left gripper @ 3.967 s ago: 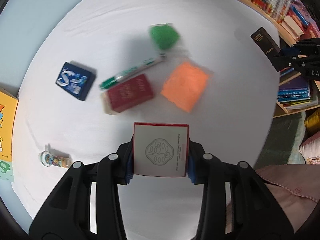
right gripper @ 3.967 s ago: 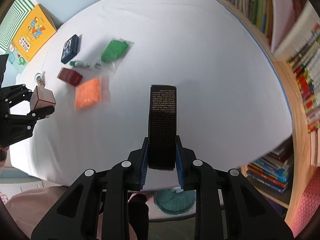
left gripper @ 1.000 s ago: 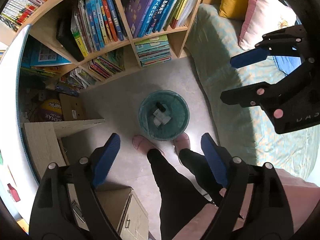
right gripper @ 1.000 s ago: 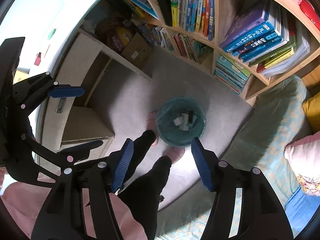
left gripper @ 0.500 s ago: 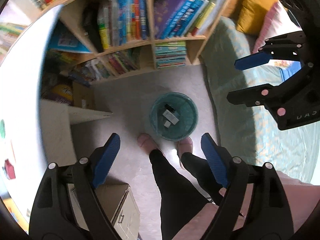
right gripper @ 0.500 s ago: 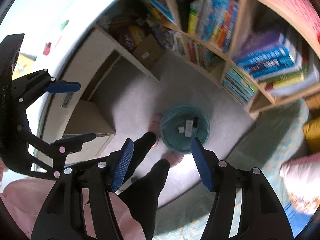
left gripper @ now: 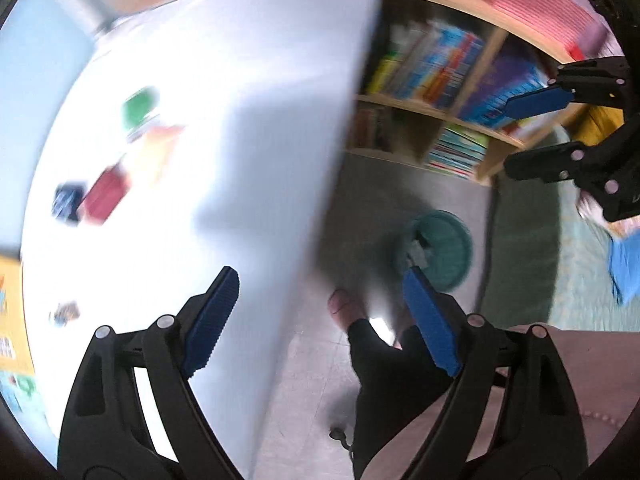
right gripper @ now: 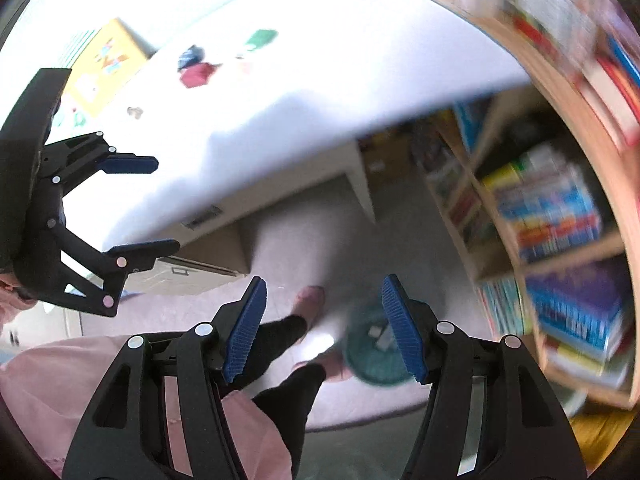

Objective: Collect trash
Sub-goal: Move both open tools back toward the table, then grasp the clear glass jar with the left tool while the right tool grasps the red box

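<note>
Both grippers are open and empty. My left gripper [left gripper: 320, 280] hangs over the white table's [left gripper: 240, 80] right edge; my right gripper [right gripper: 322, 288] is above the floor beside it. A teal trash bin [left gripper: 444, 248] with boxes inside stands on the floor, also in the right wrist view [right gripper: 370, 354]. On the table, blurred, lie a green packet [left gripper: 138, 108], an orange packet [left gripper: 154, 148], a dark red box [left gripper: 102, 196], a blue box [left gripper: 66, 202] and a small tube [left gripper: 64, 314]. The right gripper shows in the left wrist view [left gripper: 556, 128].
A bookshelf [left gripper: 460, 92] full of books stands to the right, behind the bin. A yellow book [right gripper: 104, 68] lies at the table's far left. The person's legs and pink slippers [right gripper: 310, 300] are beside the bin. A cardboard box [right gripper: 180, 268] sits under the table.
Both cameras have swung up from the bin toward the table, with motion blur. Four seconds ago each gripper held a box; those boxes now lie in the bin.
</note>
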A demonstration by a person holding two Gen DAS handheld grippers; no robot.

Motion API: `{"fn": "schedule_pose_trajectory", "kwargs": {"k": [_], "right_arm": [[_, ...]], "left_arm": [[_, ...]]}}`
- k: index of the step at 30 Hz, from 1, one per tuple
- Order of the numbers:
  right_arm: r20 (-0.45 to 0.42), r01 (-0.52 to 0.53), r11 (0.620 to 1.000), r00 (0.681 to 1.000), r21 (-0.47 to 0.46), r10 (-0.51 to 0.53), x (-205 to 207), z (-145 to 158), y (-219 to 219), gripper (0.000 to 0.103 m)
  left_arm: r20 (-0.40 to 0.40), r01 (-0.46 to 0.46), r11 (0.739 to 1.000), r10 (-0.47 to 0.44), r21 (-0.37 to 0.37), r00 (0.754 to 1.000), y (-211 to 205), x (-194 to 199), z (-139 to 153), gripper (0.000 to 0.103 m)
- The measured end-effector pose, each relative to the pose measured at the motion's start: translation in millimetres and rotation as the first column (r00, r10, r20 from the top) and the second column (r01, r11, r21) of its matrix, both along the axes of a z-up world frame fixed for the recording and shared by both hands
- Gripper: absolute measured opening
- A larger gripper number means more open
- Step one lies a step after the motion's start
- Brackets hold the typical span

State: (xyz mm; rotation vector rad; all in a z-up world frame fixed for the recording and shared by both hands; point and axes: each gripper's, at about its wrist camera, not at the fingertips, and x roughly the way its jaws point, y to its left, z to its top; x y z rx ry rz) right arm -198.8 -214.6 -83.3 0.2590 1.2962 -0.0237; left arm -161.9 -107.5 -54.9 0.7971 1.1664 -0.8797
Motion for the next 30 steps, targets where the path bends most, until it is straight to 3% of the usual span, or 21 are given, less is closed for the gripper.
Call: {"fn": "schedule_pose_trajectory", "kwargs": {"k": [7,14,23,30], "right_arm": [[0.017,-0.183,0.983,0.983,-0.021,0.183,91,3,50,0.063],[0.011,-0.325,0.945,0.946,-0.035,0.325,168,0,98,0.063],[-0.021,-0.444,0.894,0.896,-0.059,0.443,254,-16,149,0.063],[-0.074,-0.494,0.865,0.869,-0.087,0.489,290,-34,163,0.063]], "left_arm": [[0.017,-0.195,0.981,0.195,-0.007,0.981,77,62,2,0.085],[0.031,-0.381,0.924,0.381,0.001,0.924,157,124,0,0.085],[0.023,-0.506,0.862,0.506,0.011,0.862,224,181,-8,0.087],[-0.012,-0.575,0.818,0.575,-0.003,0.818,248,218,-17,0.089]]}}
